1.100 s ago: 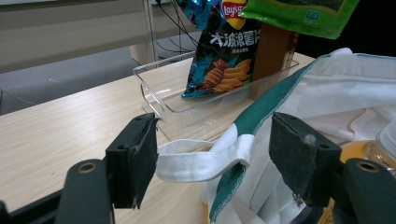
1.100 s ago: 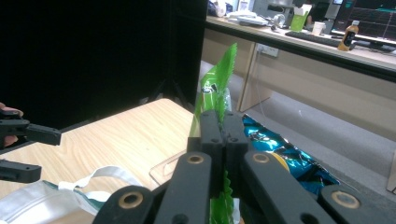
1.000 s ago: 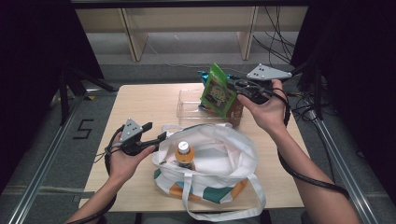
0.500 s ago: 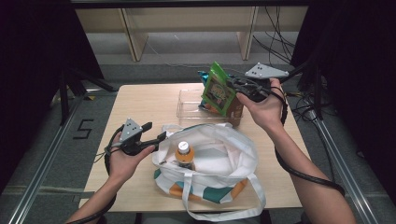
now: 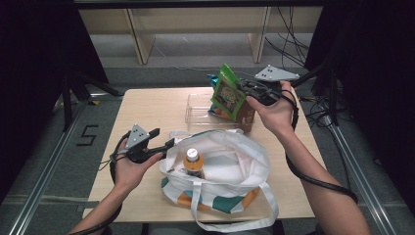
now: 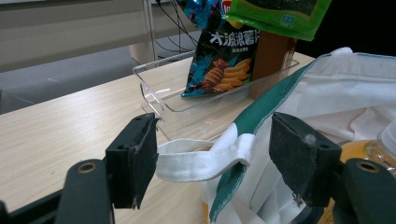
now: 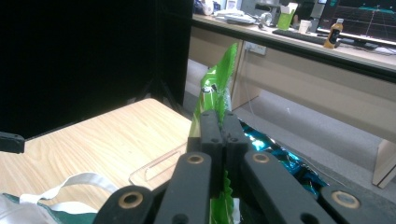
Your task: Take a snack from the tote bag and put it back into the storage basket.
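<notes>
My right gripper point(image 5: 243, 89) point(image 7: 218, 116) is shut on the edge of a green snack packet point(image 5: 228, 93) point(image 7: 215, 84). It holds the packet upright in the air above the clear plastic tray point(image 5: 198, 111). My left gripper point(image 5: 169, 143) point(image 6: 212, 154) is open at the left rim of the white and green tote bag point(image 5: 235, 161). The bag's white strap point(image 6: 201, 158) lies loosely between its jaws. An orange drink bottle point(image 5: 193, 161) stands inside the bag.
A dark blue chips bag point(image 6: 224, 56) and a brown box point(image 6: 273, 53) stand in the clear tray at the back of the wooden table point(image 5: 147, 110). The tote bag takes up the table's front middle. Bare wood lies to the left.
The right hand with the green packet has edged slightly to the left. The left hand has kept still at the bag's rim.
</notes>
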`<state>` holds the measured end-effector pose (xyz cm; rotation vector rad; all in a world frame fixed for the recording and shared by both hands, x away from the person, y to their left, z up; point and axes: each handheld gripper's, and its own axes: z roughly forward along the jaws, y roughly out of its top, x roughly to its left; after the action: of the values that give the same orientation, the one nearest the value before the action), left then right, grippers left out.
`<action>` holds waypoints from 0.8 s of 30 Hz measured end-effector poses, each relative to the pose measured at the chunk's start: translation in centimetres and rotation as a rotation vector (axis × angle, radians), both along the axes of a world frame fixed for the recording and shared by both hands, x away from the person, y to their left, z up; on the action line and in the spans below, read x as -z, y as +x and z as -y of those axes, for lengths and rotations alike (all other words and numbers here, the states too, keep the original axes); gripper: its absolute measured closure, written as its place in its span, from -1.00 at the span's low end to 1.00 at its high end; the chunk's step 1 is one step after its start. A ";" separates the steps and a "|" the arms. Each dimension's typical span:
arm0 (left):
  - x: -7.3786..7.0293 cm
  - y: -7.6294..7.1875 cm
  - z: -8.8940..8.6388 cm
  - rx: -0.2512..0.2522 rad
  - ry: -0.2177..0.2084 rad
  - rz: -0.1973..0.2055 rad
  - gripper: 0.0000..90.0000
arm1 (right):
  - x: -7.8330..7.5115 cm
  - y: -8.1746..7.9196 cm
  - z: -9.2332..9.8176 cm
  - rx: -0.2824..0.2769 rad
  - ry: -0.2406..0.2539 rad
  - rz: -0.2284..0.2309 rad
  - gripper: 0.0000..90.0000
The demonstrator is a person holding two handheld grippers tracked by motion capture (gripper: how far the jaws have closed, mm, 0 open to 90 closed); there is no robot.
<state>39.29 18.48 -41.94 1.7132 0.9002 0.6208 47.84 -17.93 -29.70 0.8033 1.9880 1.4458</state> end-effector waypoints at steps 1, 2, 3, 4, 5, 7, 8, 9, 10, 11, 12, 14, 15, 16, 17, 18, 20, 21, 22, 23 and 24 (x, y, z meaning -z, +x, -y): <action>0.0 0.0 0.0 0.000 0.000 0.001 -0.29 | 0.0 0.1 0.0 0.002 -0.003 0.006 1.00; 0.0 0.0 0.0 0.000 0.000 0.001 -0.29 | 0.1 0.1 0.0 0.000 0.002 -0.003 1.00; 0.0 0.0 0.0 0.000 0.000 0.001 -0.29 | 0.1 0.2 0.0 0.000 -0.001 0.001 1.00; 0.0 0.0 0.0 0.000 0.001 0.000 -0.29 | 0.1 0.2 -0.1 0.002 0.002 0.001 1.00; 0.0 0.0 0.0 0.000 0.001 0.000 -0.29 | 0.2 0.2 -0.1 0.003 -0.001 -0.001 1.00; 0.0 0.0 0.0 0.001 0.001 0.000 -0.29 | 0.2 0.4 -0.1 0.004 -0.005 0.009 1.00; 0.0 0.0 0.0 0.001 0.001 0.000 -0.29 | 0.3 0.3 -0.2 0.012 -0.003 0.003 1.00; 0.0 0.0 0.0 0.001 0.002 0.000 -0.29 | 0.3 0.4 -0.2 0.011 -0.004 0.006 1.00; 0.0 0.0 0.0 0.001 0.001 0.000 -0.29 | 0.3 0.5 -0.2 0.009 -0.011 0.016 1.00; 0.0 0.0 0.0 0.001 0.001 0.000 -0.29 | 0.3 0.6 -0.2 0.017 -0.013 0.022 1.00; 0.0 0.0 0.0 0.000 0.001 0.000 -0.29 | 0.4 0.6 -0.3 0.010 -0.008 0.011 1.00; 0.0 0.0 0.0 -0.001 -0.001 0.000 -0.29 | 0.4 0.7 -0.2 0.016 -0.019 0.015 1.00; 0.0 0.0 0.0 0.000 -0.001 0.000 -0.29 | 0.5 0.8 -0.3 0.015 -0.021 0.015 1.00; 0.0 0.0 0.0 0.000 -0.001 0.001 -0.29 | 0.6 0.8 -0.3 0.019 -0.013 0.013 1.00; 0.0 0.0 0.0 0.000 0.000 0.001 -0.29 | 0.6 0.8 -0.3 0.021 -0.016 0.014 1.00; 0.0 0.0 0.0 0.000 -0.001 0.001 -0.29 | 0.7 0.9 -0.3 0.024 -0.017 0.023 1.00; 0.0 0.0 0.0 0.000 0.000 0.002 -0.29 | 0.8 1.0 -0.4 0.020 -0.013 0.014 1.00; -0.1 0.0 -0.1 0.000 0.000 0.002 -0.29 | 0.8 1.0 -0.4 0.025 -0.016 0.011 1.00; -0.1 0.0 -0.1 0.000 0.000 0.002 -0.29 | 0.9 1.1 -0.4 0.025 -0.024 0.023 1.00; -0.1 0.0 -0.1 0.000 0.000 0.002 -0.29 | 0.9 1.1 -0.4 0.026 -0.025 0.021 1.00; -0.1 0.0 -0.1 0.000 0.000 0.002 -0.29 | 0.9 1.1 -0.5 0.023 -0.023 0.021 1.00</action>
<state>39.29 18.54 -41.89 1.7123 0.8987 0.6224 48.98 -17.45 -30.61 0.7949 1.9698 1.4107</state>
